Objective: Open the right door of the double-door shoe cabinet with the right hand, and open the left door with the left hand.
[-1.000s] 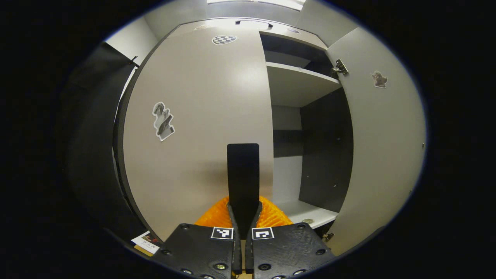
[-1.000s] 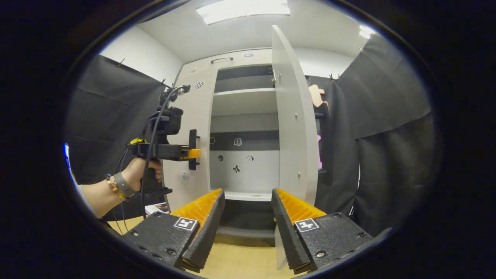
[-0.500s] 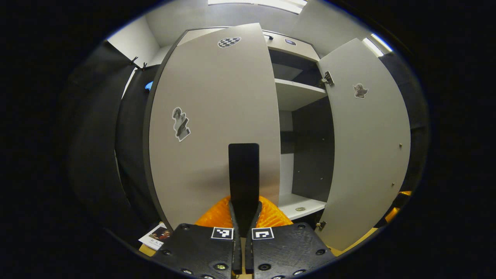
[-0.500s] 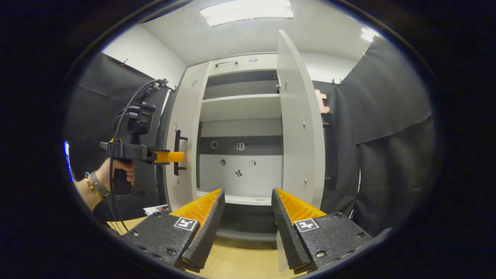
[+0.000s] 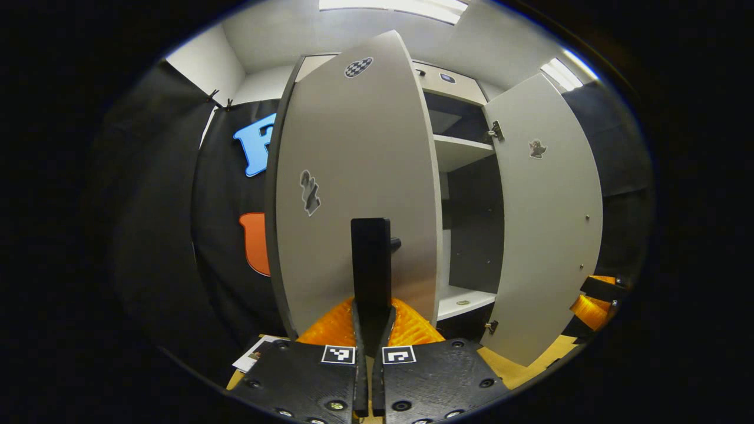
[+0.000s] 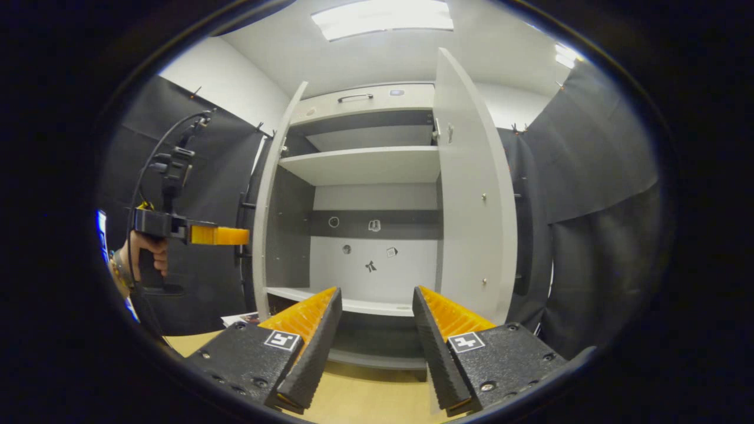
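Both cabinet doors stand swung out

The left claw [image 5: 371, 312] pinches the upright handle [image 5: 370, 259] of the left door [image 5: 353, 176], its lower end hidden; the right claw [image 6: 374, 318] gapes, clear of the right door [image 6: 474, 194]

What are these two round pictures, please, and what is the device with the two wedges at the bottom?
A person holds one two-finger tool in each hand, and each tool carries a camera looking along its fingers. In the left gripper view, the left tool is shut on the black handle of the left door, which is swung open. In the right gripper view, the right tool is open and holds nothing; it faces the shoe cabinet, beside the open right door. There you also see the person's hand with the other tool.
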A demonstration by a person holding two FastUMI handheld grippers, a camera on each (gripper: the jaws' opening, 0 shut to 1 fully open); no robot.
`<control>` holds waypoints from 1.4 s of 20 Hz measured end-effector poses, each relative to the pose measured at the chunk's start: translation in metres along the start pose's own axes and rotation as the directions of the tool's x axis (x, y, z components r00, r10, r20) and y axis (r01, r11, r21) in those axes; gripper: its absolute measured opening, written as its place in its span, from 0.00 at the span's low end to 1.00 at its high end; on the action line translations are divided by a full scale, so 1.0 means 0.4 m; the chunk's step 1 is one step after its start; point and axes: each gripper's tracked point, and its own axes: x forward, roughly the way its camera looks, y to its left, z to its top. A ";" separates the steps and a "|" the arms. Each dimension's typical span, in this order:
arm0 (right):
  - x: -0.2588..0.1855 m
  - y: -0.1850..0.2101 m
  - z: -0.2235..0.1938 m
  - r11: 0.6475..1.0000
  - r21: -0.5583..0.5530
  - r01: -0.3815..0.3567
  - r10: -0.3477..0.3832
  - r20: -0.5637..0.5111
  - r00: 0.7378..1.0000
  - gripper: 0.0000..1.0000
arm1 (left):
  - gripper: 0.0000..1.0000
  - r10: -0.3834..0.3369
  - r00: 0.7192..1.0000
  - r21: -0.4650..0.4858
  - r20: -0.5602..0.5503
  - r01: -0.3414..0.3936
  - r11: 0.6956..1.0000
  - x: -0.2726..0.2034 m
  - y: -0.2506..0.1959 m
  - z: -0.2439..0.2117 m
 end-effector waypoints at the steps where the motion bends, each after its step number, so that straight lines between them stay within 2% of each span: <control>1: 0.005 0.008 0.002 1.000 -0.002 -0.004 0.004 0.001 1.000 0.77 | 0.02 0.009 1.000 0.003 -0.001 -0.009 1.000 -0.014 0.016 0.000; 4: 0.020 0.032 0.013 1.000 -0.003 -0.017 0.017 0.007 1.000 0.77 | 0.02 0.026 1.000 0.027 -0.007 -0.025 0.999 -0.041 0.052 -0.003; 7: 0.029 0.052 0.010 1.000 -0.006 -0.025 0.025 0.008 1.000 0.77 | 0.02 0.057 0.998 0.009 0.002 -0.057 0.998 -0.070 0.104 -0.003; 10: 0.037 0.067 0.009 1.000 -0.001 -0.028 0.028 0.006 1.000 0.77 | 0.01 0.147 0.989 0.019 0.007 -0.147 0.989 -0.113 0.202 -0.007; 13: 0.047 0.085 0.011 0.999 -0.001 -0.035 0.035 0.004 0.999 0.77 | 0.01 0.249 0.969 0.054 0.006 -0.249 0.967 -0.153 0.327 -0.011; 15: 0.048 0.094 0.005 0.999 -0.006 -0.043 0.043 -0.007 0.999 0.77 | 0.00 0.186 0.982 -0.067 0.009 -0.185 0.980 -0.137 0.309 -0.020; 16: 0.048 0.099 0.003 0.999 -0.010 -0.045 0.045 -0.012 0.999 0.77 | 0.10 0.174 0.985 -0.076 0.003 -0.174 0.982 -0.135 0.309 -0.021; 17: 0.045 0.107 0.003 0.999 -0.014 -0.047 0.047 -0.012 0.999 0.77 | 0.00 0.178 0.984 -0.060 0.009 -0.177 0.982 -0.139 0.311 -0.018; 20: 0.039 0.121 0.004 0.999 -0.025 -0.040 0.040 -0.016 0.999 0.77 | 0.00 0.189 0.982 0.010 0.019 -0.189 0.982 -0.140 0.324 -0.016; 25: 0.021 0.118 0.019 0.999 -0.029 -0.034 0.034 -0.011 0.999 0.77 | 0.00 0.202 0.979 -0.005 0.031 -0.202 0.979 -0.175 0.318 -0.018; 28: 0.017 0.127 0.027 0.999 -0.027 -0.045 0.045 -0.001 0.999 0.77 | 0.00 0.252 0.967 0.031 0.036 -0.254 0.967 -0.245 0.322 -0.021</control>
